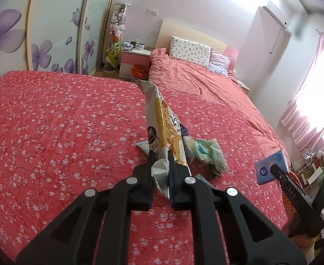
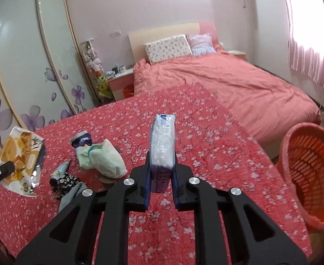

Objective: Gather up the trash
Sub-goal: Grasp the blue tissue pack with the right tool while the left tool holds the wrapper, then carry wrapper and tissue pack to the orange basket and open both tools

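My left gripper [image 1: 161,156] is shut on a yellow and silver snack bag [image 1: 162,119] and holds it above the red flowered bedspread [image 1: 62,121]. It also shows at the left of the right wrist view [image 2: 21,154]. My right gripper [image 2: 162,161] is shut on a blue tissue pack [image 2: 163,139], held above the bedspread; the pack also shows in the left wrist view [image 1: 270,165]. An orange plastic basket [image 2: 312,172] stands to the right of the bed, beside my right gripper.
Rolled socks and small cloths [image 2: 100,156] lie on the bedspread [image 2: 206,132] between the grippers. A pink duvet [image 2: 228,81] and pillows [image 2: 168,48] lie beyond. A wardrobe with purple flowers [image 2: 29,66] stands left. A second orange bin [image 1: 140,70] stands by the nightstand [image 1: 133,59].
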The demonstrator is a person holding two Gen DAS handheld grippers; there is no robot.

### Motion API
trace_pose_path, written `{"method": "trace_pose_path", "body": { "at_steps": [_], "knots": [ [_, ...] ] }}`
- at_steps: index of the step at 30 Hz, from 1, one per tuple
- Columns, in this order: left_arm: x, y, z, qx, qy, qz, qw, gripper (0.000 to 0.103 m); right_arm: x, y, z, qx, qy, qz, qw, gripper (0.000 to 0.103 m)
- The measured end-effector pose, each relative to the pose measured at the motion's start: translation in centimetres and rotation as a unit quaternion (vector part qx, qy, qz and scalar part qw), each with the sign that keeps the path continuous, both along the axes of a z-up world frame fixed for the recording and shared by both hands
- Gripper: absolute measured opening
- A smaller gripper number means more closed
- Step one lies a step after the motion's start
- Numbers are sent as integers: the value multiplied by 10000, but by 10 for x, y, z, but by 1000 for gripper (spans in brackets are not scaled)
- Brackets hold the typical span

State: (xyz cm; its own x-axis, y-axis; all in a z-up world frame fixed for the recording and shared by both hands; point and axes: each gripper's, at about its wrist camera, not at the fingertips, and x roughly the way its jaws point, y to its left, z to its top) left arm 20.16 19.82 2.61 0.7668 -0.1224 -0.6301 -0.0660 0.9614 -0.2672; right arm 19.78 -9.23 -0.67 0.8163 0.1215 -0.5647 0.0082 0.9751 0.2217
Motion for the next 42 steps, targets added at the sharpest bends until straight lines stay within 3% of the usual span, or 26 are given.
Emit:
{"method": "trace_pose_path", "body": {
  "at_steps": [26, 42],
  "knots": [
    [-8, -126, 11, 71, -122, -1141, 9934, 12, -67, -67, 24, -256, -736, -520, 9956, 15],
    [-20, -230, 6, -105, -84, -2173, 9760, 12, -105, -129, 26, -521, -931, -1307, 9857, 15]
  ]
}}
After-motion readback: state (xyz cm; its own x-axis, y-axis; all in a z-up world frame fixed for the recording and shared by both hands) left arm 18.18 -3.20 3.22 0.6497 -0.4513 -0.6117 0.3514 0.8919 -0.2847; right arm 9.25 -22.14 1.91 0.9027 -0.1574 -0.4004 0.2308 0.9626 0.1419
